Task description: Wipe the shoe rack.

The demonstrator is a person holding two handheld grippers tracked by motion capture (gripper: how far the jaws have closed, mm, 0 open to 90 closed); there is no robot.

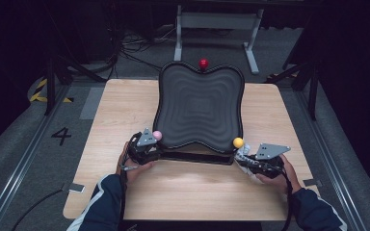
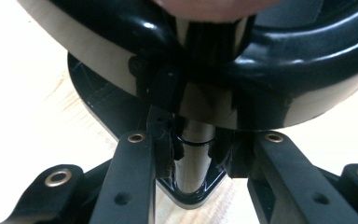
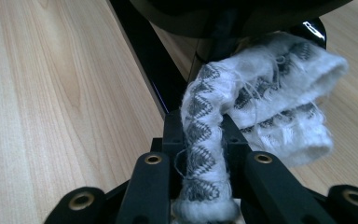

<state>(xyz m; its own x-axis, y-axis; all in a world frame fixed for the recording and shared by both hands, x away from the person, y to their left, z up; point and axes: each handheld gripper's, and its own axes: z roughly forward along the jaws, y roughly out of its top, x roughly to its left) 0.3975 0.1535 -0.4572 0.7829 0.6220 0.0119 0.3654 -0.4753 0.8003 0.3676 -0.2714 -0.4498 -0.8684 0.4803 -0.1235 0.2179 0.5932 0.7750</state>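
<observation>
The jaws of the left gripper (image 2: 193, 154) stand close on both sides of a thin pale post (image 2: 192, 158), and their pads seem to press on it. This post rises from a black base (image 2: 98, 105) and goes up under the rim of the big black wavy tray (image 1: 198, 108), below the pink ball (image 1: 157, 135). It looks stiff and smooth, maybe a little slippery, so the hold must be square across it and low, where the pads meet it now.

The right gripper (image 3: 200, 158) has its jaws closed on a white knitted sock (image 3: 261, 100) with a grey zigzag pattern. The cuff end is pinched between the pads, and the rest hangs out forward and folds over, loose threads showing. The sock is light, soft and floppy; it will not break, but it will sag and can catch on an edge. A grip near the cuff, as now, seems good to me.

In the high view, the left gripper (image 1: 144, 144) and the right gripper (image 1: 262, 161) are at the two near corners of the tray, the sock (image 1: 243, 154) just beside the yellow ball (image 1: 238, 142). The tray stands in the middle of the wooden desk (image 1: 188, 192), reaching its far edge, where a red ball (image 1: 203, 63) sits.
</observation>
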